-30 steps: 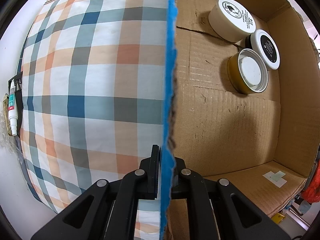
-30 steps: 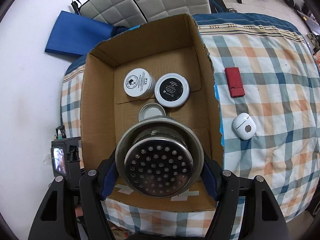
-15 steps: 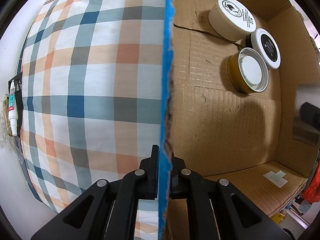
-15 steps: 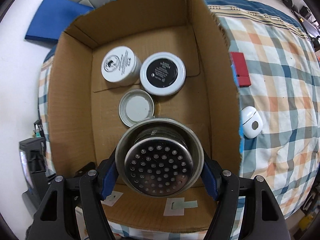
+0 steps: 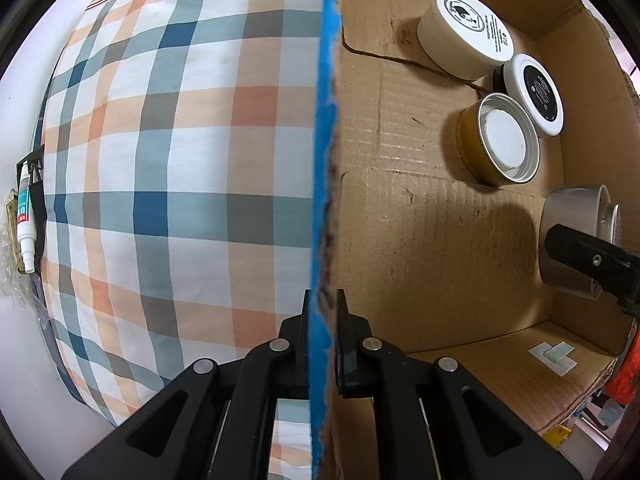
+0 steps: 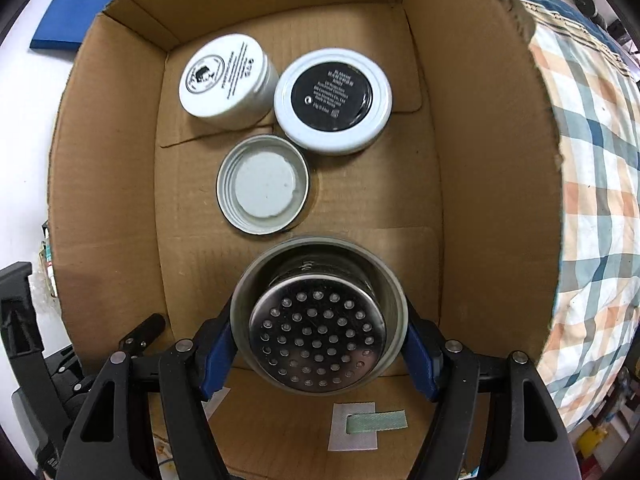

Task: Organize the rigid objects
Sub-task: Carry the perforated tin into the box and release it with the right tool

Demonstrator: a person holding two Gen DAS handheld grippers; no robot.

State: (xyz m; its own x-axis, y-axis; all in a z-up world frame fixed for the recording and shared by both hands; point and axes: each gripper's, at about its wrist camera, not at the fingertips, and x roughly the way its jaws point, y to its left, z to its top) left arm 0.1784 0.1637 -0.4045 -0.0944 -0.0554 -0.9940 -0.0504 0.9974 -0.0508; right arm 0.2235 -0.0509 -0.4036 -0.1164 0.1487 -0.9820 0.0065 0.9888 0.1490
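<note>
We have lowered the right gripper (image 6: 320,344), jaws clenched on the steel strainer cup (image 6: 318,314), inside the cardboard box (image 6: 492,184); left gripper (image 5: 322,320) still clamps the box's wall.

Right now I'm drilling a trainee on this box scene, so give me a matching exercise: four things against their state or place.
Things:
1. metal strainer cup
2. white jar
3. gold-sided lid
4. box wall

States:
A. lies open side up on the box floor
B. clamped in the left gripper
C. stands in the far corner, beside the black-labelled jar
D. held by the right gripper above the box floor

Pairs: 1-D, 2-C, 3-A, 4-B
</note>
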